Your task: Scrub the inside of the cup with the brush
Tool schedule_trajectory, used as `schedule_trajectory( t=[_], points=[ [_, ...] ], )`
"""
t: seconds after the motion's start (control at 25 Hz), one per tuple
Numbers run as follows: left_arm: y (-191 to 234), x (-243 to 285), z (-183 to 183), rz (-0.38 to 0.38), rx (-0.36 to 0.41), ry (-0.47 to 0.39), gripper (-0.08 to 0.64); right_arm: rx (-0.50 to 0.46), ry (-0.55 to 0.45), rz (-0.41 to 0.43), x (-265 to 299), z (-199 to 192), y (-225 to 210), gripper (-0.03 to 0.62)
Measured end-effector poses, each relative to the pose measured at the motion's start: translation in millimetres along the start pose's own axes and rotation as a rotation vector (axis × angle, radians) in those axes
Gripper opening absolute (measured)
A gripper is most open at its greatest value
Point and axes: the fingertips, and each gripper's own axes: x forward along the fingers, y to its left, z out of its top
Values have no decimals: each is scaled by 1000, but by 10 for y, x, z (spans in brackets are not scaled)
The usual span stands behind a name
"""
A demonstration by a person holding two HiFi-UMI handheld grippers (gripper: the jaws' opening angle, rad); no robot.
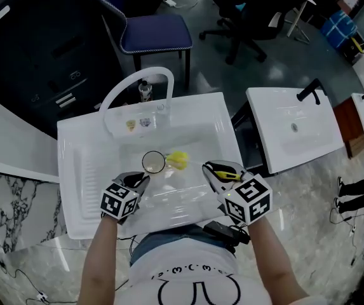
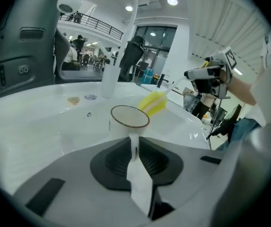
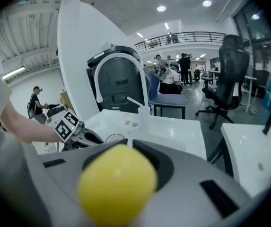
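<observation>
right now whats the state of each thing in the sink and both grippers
cup: upright, mouth up, held by its handle
brush: held by its handle, yellow sponge head beside the cup, not inside it
left hand-held gripper: shut on the cup's handle
right hand-held gripper: shut on the brush's handle

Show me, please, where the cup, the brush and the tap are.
cup (image 1: 154,162), head view, its open mouth.
brush (image 2: 153,103), left gripper view, its yellow head.
tap (image 1: 147,72), head view, top of its arch.
</observation>
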Motion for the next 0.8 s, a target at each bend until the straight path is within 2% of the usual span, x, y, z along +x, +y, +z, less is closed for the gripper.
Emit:
schedule_trajectory(
  t=[0.16,0.4,0.56,0.68,0.8],
  points=[
    [-69,-60,89,21,43,-38,64,12,5,-8,2,-12,100,41],
    [-212,-92,72,10,111,-29,64,-118,73,-2,233,-192,331,41],
    [-245,-102,40,10,119,-34,64,-178,121,1,454,-339,362,41],
    [-245,-142,2,21,139,-50,64,-135,86,-10,344,-262,252,41],
    [-247,-179,-3,33,179,-78,64,-29,-18,-23,96,-2,108,41]
  ],
)
